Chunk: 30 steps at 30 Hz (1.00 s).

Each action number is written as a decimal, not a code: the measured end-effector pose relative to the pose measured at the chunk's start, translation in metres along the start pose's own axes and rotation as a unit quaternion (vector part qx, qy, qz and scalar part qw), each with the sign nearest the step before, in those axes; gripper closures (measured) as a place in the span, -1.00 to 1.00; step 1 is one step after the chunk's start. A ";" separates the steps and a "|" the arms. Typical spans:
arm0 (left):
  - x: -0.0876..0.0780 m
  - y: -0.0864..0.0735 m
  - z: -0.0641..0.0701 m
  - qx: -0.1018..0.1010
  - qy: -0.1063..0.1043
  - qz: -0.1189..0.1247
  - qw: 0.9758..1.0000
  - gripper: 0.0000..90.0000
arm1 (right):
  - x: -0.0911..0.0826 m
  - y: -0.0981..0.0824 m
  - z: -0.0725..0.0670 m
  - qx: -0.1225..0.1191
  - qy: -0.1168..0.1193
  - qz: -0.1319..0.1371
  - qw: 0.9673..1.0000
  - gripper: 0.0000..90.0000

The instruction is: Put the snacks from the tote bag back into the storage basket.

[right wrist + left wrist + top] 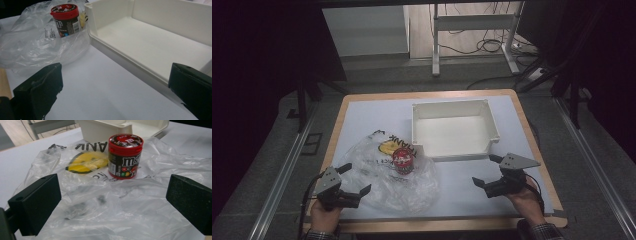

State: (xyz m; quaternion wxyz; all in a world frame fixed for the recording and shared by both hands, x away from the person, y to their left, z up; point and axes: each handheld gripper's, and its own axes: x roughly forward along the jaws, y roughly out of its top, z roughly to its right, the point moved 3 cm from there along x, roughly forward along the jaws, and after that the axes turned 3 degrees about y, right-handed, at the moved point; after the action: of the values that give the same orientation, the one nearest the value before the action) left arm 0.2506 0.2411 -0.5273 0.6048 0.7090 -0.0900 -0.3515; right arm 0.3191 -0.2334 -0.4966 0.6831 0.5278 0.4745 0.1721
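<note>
High view shows the M&M's tub (403,161) upright on a clear plastic bag (387,175) near the tabletop's (372,107) front-left corner, beside the white bin (455,129). Left gripper (356,179) hovers at the bag's front edge, right gripper (486,170) before the bin; both sets of fingers spread, released.

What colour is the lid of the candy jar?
Red, seen best in the left gripper view: the candy jar has a red lid.

We see a white tabletop (372,112) with a wooden edge. A crumpled clear plastic bag (384,180) lies on it just ahead of the left gripper (355,179), and an empty white bin (454,130) sits ahead of the right gripper (484,170), beside the bag.
</note>
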 end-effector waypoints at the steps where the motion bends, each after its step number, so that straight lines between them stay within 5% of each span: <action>1: 0.000 0.000 0.000 0.000 -0.002 0.001 1.000 -1.00 | 0.000 0.000 0.000 0.000 0.000 0.000 1.000 -1.00; 30: 0.002 0.002 0.006 -0.001 -0.028 0.014 1.000 -1.00 | 0.032 0.020 -0.008 -0.009 0.041 -0.013 0.999 -1.00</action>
State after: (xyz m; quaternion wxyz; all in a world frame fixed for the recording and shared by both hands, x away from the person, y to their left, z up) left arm 0.2486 0.2348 -0.5264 0.6075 0.6969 -0.1162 -0.3631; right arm 0.3336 -0.1982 -0.4934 0.6700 0.5084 0.5069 0.1887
